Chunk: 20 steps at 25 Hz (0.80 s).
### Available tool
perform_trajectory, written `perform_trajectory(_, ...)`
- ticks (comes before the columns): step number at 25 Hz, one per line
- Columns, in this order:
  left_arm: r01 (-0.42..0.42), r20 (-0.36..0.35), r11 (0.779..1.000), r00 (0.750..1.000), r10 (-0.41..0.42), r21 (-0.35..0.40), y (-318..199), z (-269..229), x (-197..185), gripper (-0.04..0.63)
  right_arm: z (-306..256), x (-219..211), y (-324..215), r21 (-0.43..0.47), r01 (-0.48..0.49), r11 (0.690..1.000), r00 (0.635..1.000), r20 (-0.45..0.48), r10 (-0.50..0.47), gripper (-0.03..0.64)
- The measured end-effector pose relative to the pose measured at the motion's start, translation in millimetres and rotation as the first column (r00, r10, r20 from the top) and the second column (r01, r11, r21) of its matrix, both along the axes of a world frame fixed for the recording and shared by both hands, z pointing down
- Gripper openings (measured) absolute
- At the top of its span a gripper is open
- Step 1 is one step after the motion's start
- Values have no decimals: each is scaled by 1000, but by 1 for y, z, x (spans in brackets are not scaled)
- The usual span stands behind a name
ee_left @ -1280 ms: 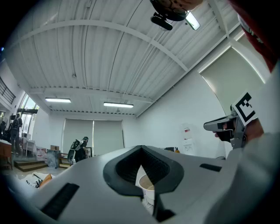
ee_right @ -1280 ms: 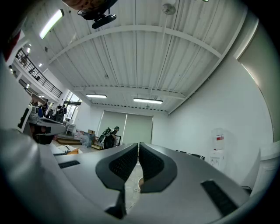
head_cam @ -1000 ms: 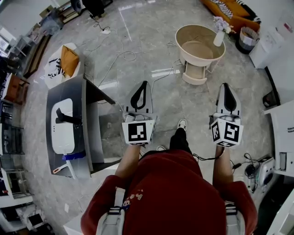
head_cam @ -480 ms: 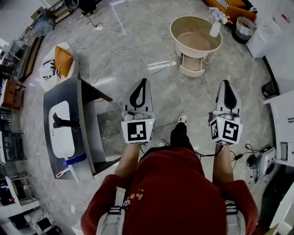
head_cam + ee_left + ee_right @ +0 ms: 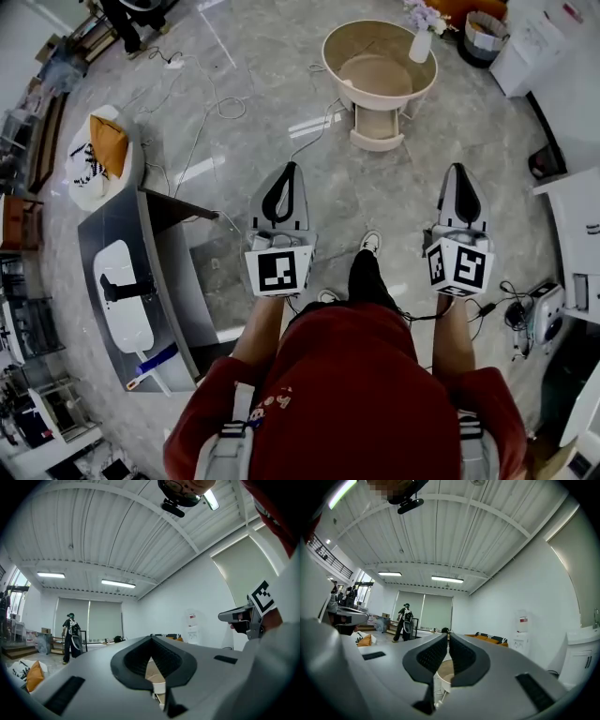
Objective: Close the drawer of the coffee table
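Your left gripper (image 5: 292,171) and right gripper (image 5: 459,172) point level, fingers clenched on nothing. The drawer (image 5: 378,125) stands open beneath the round desk (image 5: 328,52), well apart from both grippers.

Bright ceiling strips (image 5: 447,579), fisheye edges (floor (image 5: 319,127) glare)

1. The person wore a red top (image 5: 356,394) with a small printed mark on its front.
2. Pale straps (image 5: 225,448) with dark buckles crossed both shoulders.
3. Black trousers (image 5: 367,281) met white shoes (image 5: 372,244).
4. The left gripper (image 5: 292,170) and right gripper (image 5: 459,170) had pale grey shells and black ribbed pads.
5. Each carried a white cube (image 5: 278,270) with black square markers.
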<state>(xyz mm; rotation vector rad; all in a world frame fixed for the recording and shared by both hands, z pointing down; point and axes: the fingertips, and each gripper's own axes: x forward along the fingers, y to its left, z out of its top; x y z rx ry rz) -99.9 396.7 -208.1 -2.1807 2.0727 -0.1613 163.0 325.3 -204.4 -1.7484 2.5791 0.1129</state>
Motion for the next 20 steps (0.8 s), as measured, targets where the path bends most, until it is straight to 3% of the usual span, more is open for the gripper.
perform_trajectory(11, -89, 41, 996, 995, 89, 7, -138, -4, 51, 12, 13, 37, -118, -21, -54, 998, 998, 30, 55, 28)
perform_trajectory(20, -96, 35, 995, 995, 96, -5, -226, 0, 80, 12, 21, 63, -207, -31, -53, 998, 997, 47, 55, 28)
